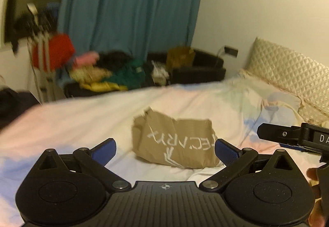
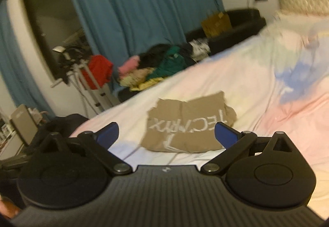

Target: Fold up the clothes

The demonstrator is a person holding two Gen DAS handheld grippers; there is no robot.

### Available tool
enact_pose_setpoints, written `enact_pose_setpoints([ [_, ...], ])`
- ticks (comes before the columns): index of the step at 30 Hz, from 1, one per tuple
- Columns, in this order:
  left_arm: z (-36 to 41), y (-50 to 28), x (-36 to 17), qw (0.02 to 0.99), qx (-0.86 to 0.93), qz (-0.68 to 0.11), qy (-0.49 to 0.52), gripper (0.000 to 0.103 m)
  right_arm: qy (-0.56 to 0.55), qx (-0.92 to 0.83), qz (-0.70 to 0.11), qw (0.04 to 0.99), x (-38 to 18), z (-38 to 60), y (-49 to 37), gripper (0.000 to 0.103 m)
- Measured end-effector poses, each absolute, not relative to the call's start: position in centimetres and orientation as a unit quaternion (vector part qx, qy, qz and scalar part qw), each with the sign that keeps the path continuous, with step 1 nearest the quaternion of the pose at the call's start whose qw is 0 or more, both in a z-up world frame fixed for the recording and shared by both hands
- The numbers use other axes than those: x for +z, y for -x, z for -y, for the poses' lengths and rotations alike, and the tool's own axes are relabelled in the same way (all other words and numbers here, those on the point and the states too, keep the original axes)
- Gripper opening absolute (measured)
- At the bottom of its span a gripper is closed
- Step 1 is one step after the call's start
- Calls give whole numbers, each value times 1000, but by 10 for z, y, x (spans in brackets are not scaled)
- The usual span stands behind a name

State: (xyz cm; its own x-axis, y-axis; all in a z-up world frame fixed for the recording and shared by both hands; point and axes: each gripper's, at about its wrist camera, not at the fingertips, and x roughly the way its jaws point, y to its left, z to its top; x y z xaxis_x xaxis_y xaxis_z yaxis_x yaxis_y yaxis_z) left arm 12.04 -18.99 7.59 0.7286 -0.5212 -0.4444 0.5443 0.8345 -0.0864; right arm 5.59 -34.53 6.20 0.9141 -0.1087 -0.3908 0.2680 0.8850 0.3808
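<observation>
Hovering over the bed [image 1: 82, 116] with both claws, nothing gripped. My left gripper [image 1: 165, 150] is spread wide, blue pads [image 1: 104, 150] well apart, and between them I see the tan garment [image 1: 174, 140], folded into a lumpy bundle with white lettering upside down, lying on the pastel bedspread. My right gripper [image 2: 166, 134] is spread just as wide and empty, and the same tan garment [image 2: 185, 126] sits ahead of it. In the left view the right gripper's black body [image 1: 296, 136] pokes in from the right edge, near the bundle but apart from it. Nothing lies between either claw and the cloth. Beyond the bed: a heap of mixed clothes [image 1: 107, 73], a red item on a white rack [image 1: 55, 52], a teal curtain [image 1: 131, 5], a dark sofa [image 1: 197, 66], and a quilted headboard [image 1: 287, 66] at right. Everything's a bit blurred.
</observation>
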Motion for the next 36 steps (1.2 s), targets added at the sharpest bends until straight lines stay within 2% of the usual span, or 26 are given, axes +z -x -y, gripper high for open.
enact_pose_setpoints([
  [4,160,-67,98,943,-271,-189,-27,103,-197,-94,-153,964,79,322,-25,101],
  [12,117,-5,95,957,-246,-150,-27,103,-144,-110,-124,976,61,288,15,101],
  [27,97,-17,48,960,-236,-149,-9,103,-90,-149,-123,977,3,260,10,101],
  [36,90,-31,27,959,-227,-168,15,103,-84,-163,-145,972,-8,259,5,101],
])
